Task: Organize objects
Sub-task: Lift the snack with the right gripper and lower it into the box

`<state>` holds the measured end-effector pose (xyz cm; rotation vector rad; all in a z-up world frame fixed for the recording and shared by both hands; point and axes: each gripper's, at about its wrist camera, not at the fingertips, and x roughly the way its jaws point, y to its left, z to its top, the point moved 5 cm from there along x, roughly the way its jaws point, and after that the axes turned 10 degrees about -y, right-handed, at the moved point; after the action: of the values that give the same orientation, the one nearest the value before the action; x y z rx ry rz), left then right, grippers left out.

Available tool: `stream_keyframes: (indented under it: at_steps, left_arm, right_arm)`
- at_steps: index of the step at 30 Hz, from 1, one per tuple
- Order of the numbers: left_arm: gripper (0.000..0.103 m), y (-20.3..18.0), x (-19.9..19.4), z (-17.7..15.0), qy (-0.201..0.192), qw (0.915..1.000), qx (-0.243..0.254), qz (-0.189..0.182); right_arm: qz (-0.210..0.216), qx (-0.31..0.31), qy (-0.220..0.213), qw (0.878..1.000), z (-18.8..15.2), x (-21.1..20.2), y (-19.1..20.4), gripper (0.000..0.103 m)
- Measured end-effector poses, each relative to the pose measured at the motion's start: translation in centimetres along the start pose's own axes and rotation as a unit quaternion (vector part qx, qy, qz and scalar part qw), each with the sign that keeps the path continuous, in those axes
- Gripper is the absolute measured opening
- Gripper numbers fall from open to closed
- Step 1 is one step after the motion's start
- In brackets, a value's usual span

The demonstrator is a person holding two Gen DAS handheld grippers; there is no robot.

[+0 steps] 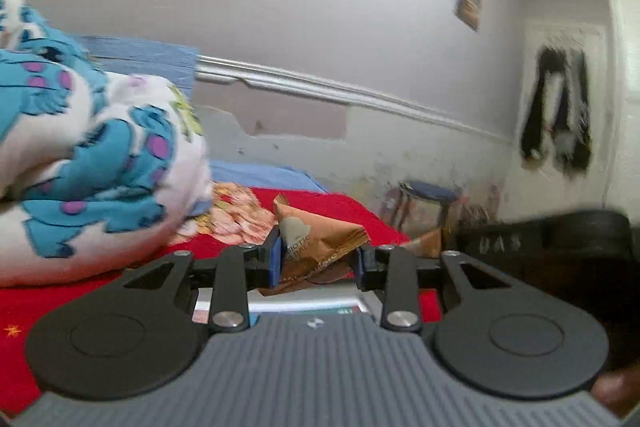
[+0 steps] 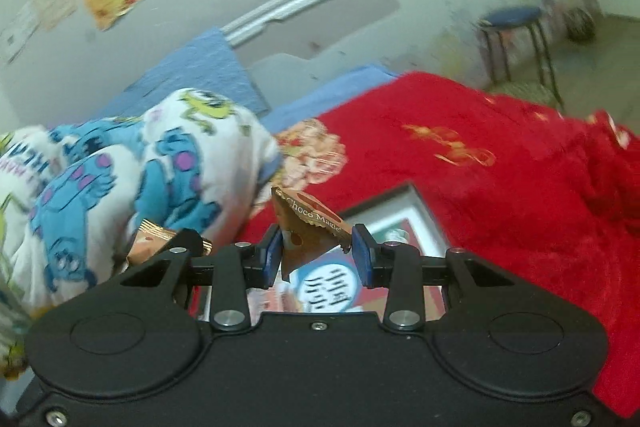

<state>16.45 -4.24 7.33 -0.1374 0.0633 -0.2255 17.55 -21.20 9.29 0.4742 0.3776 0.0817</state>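
My left gripper [image 1: 318,261] is shut on a crumpled brown snack wrapper [image 1: 316,239] and holds it above a white-framed box [image 1: 304,301] on the red blanket. My right gripper [image 2: 316,253] is shut on a brown "Choco Magic" wrapper [image 2: 308,225] above a framed picture box [image 2: 400,223] lying on the red blanket [image 2: 500,167]. Another shiny brown wrapper [image 2: 154,237] shows to the left of my right gripper, beside the cartoon blanket. The other gripper's black body [image 1: 560,239] shows at the right of the left wrist view.
A bunched white-and-blue cartoon blanket [image 2: 120,179] lies at the left of the bed. A blue stool [image 2: 516,39] stands on the floor beyond the bed. Papers hang on the wall [image 1: 320,47]. A black-and-white garment [image 1: 560,115] hangs by the door.
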Motion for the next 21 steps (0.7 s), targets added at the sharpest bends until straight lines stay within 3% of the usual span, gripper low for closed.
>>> stream_keyframes:
  at_steps: [8, 16, 21]
  left_arm:
    - [0.038, 0.5, 0.3, -6.8, 0.087, 0.9961, 0.011, 0.002]
    - [0.038, 0.2, 0.2, -7.7, 0.098, 0.9949, 0.022, 0.006]
    - [0.038, -0.4, 0.4, -8.8, 0.109, 0.9935, 0.031, 0.003]
  right_arm:
    - [-0.062, 0.034, 0.032, 0.997, -2.7, 2.0, -4.4, 0.036]
    - [-0.075, 0.008, 0.077, 0.994, -6.4, 2.4, -3.8, 0.036]
    - [-0.06, -0.017, 0.085, 0.994, -7.7, 2.2, -3.0, 0.036]
